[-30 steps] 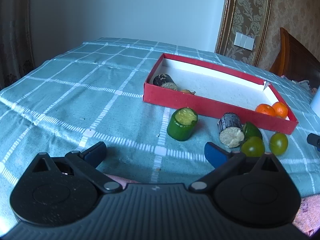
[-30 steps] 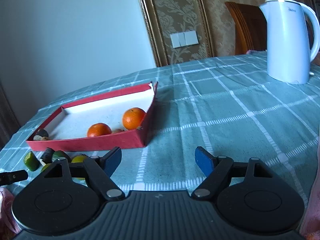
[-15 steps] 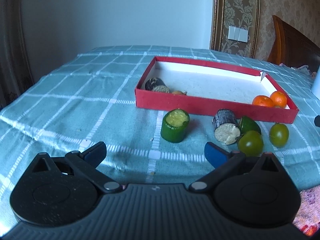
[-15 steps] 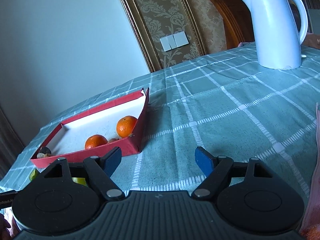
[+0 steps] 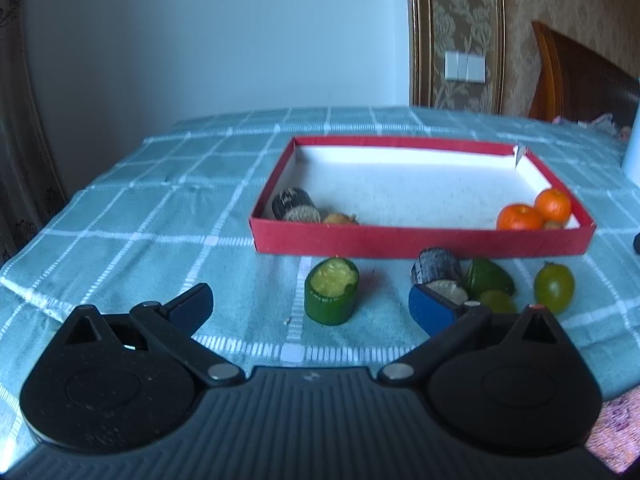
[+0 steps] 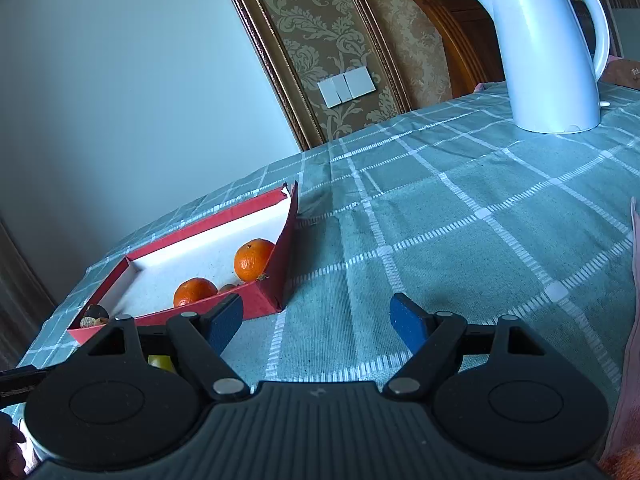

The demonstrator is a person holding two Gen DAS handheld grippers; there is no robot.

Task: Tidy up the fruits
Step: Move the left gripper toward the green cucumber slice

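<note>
1. The left gripper (image 5: pixel 310 307) hangs over the checked tablecloth (image 5: pixel 160 216) with its blue pads spread wide and nothing between them; the green cucumber chunk (image 5: pixel 331 291) stands upright just beyond the gap, at about 12 o'clock from the tool

2. Compared with a second ago, the left wrist view has levelled out: the red tray (image 5: pixel 420 240) then ran slanting down to the right, and its near wall now lies almost straight across the frame

3. The loose pieces sit lower and nearer in that view than before; the dark eggplant piece (image 5: pixel 436 268) now lies just behind the right-hand blue pad, with a green fruit (image 5: pixel 490 280) touching it at 3 o'clock and a green tomato (image 5: pixel 554 288) a little apart, further right

4. Inside the tray, two oranges (image 5: pixel 520 217) rest in the corner at 3 o'clock, and another dark eggplant piece (image 5: pixel 292 205) lies in the corner at 9 o'clock; none has shifted

5. The right gripper (image 6: pixel 316 322) has its pads equally wide apart, holding nothing, over bare cloth

6. Its view has rolled since the earlier frame: the white kettle (image 6: pixel 548 52) now leans at 1 o'clock, and the tray, at 10 o'clock, tilts more steeply, its near corner just beyond the left pad
</note>
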